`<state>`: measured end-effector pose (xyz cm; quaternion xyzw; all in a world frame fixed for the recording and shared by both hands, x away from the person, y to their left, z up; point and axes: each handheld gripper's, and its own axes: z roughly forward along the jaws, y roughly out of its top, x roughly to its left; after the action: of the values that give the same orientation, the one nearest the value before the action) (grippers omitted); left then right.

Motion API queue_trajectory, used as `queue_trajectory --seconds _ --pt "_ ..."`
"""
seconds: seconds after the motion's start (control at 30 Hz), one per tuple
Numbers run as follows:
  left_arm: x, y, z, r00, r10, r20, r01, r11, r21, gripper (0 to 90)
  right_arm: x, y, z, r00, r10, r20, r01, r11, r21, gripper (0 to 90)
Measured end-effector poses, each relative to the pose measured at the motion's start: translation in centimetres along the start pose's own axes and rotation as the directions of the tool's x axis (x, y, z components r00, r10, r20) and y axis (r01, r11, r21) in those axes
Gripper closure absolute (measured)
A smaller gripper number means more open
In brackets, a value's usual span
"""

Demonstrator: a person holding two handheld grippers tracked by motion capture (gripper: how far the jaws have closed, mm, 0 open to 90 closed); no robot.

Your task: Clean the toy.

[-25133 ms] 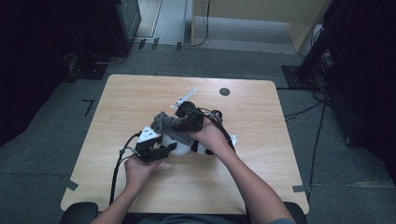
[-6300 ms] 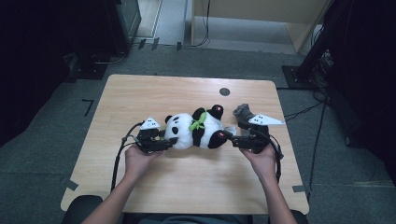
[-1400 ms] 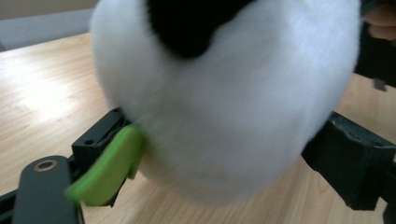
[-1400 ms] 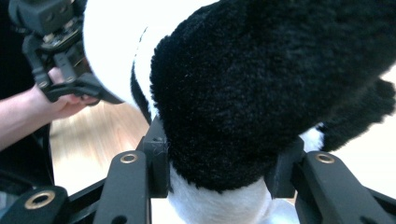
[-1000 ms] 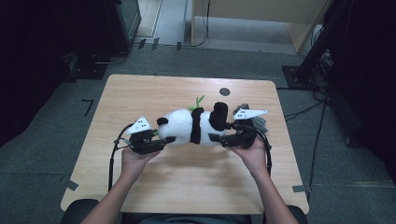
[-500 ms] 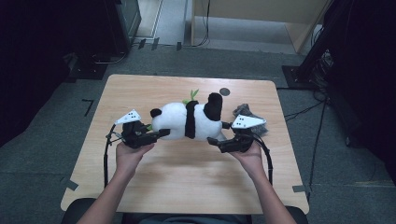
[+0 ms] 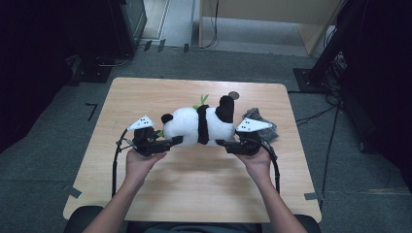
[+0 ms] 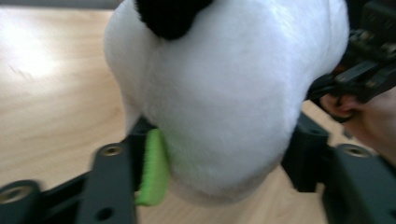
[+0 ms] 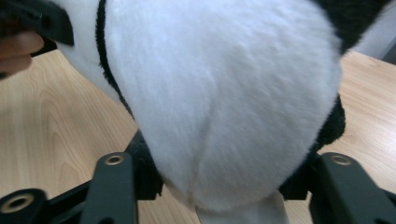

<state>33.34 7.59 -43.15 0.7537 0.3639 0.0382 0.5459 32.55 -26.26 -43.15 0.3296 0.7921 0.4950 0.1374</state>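
Note:
A black-and-white plush panda lies sideways between my two grippers over the middle of the wooden table, one black leg sticking up. My left gripper has the panda's white head between its jaws. They have just been opening, and the pads still touch both sides, with a green felt leaf caught at the left pad. My right gripper has just been closing and now presses on the panda's white rear end.
A grey crumpled plush thing lies on the table behind my right hand. A small dark round mark sits near the table's far edge. Dark floor, cables and furniture legs surround the table.
The panda has turned a little, so its black leg now points straight up. The right gripper's jaws have come in onto its rear end. Both hands have stayed about where they were.

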Motion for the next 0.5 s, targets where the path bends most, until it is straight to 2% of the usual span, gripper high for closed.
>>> queue_trajectory --seconds 0.1,0.23,0.3,0.33,0.4,0.47,0.5 --pt "0.1 -0.3 0.3 0.9981 0.059 -0.02 -0.059 0.9983 0.001 26.3 -0.2 0.4 -0.5 0.9994 0.035 -0.006 -0.035 0.9993 0.014 50.2" --pt "-0.2 -0.7 0.4 0.9912 0.131 -0.019 -0.131 0.9913 -0.008 24.6 -0.9 0.6 -1.3 0.9958 0.09 -0.013 -0.09 0.9959 0.013 51.4" --pt "-0.2 -1.0 0.4 0.985 0.167 -0.042 -0.168 0.9858 -0.01 25.6 -1.3 0.8 -1.9 0.9924 0.122 -0.016 -0.122 0.9925 0.005 51.6" --pt "-0.2 -1.1 0.4 0.9823 0.181 -0.048 -0.181 0.9834 0.0 25.6 -1.4 0.8 -2.1 0.9905 0.137 -0.017 -0.137 0.9906 0.003 51.5" --pt "-0.1 -1.4 0.6 0.9808 0.189 -0.051 -0.188 0.982 0.02 25.6 -1.9 0.9 -2.7 0.9834 0.178 -0.033 -0.179 0.9839 -0.004 51.4" --pt "-0.1 -1.6 0.7 0.9779 0.199 -0.062 -0.199 0.9799 0.016 25.6 -2.2 0.8 -3.1 0.9743 0.218 -0.056 -0.219 0.9757 -0.01 51.2" --pt "-0.2 -1.7 0.7 0.9769 0.204 -0.063 -0.204 0.9789 0.011 25.5 -2.2 0.9 -3.3 0.973 0.22 -0.07 -0.221 0.9752 -0.01 51.1"
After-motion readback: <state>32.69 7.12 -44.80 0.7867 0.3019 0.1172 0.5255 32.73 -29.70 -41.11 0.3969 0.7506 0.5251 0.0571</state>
